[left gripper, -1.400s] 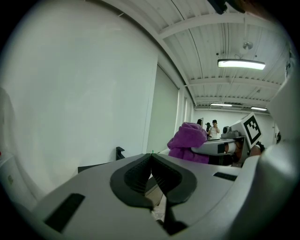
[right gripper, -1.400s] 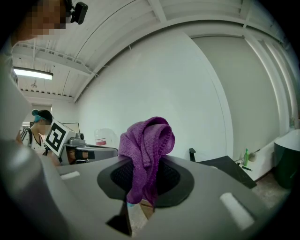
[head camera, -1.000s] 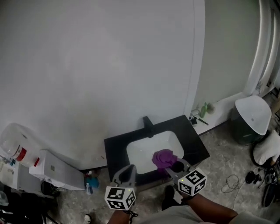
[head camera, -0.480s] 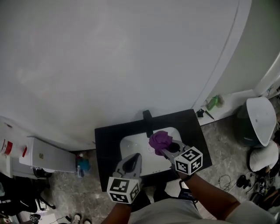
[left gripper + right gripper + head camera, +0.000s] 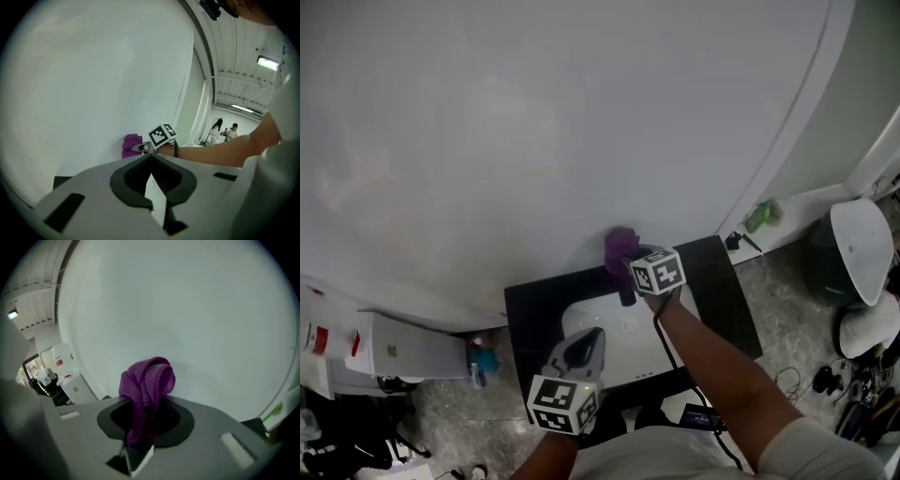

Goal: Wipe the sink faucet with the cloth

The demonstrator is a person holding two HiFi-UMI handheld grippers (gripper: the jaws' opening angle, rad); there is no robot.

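A black faucet (image 5: 626, 296) stands at the back of a white sink basin (image 5: 614, 339) set in a black counter (image 5: 532, 307). My right gripper (image 5: 630, 260) is shut on a bunched purple cloth (image 5: 622, 244), which it holds over the faucet's top, close to the white wall. In the right gripper view the cloth (image 5: 146, 385) spills up out of the right gripper (image 5: 140, 439). My left gripper (image 5: 584, 339) hangs over the basin's front, shut and with nothing in it. The left gripper view shows the cloth (image 5: 131, 145) ahead, beyond my shut left gripper (image 5: 151, 157).
A white cabinet (image 5: 394, 349) stands left of the counter, with a blue object (image 5: 483, 361) on the floor beside it. A green bottle (image 5: 761, 216) lies on a ledge at the right, near a white lidded bin (image 5: 862, 253). Cables lie on the floor at the lower right.
My right gripper carried the cloth forward from above the basin to the faucet by the wall. The left gripper stayed over the basin's front edge.
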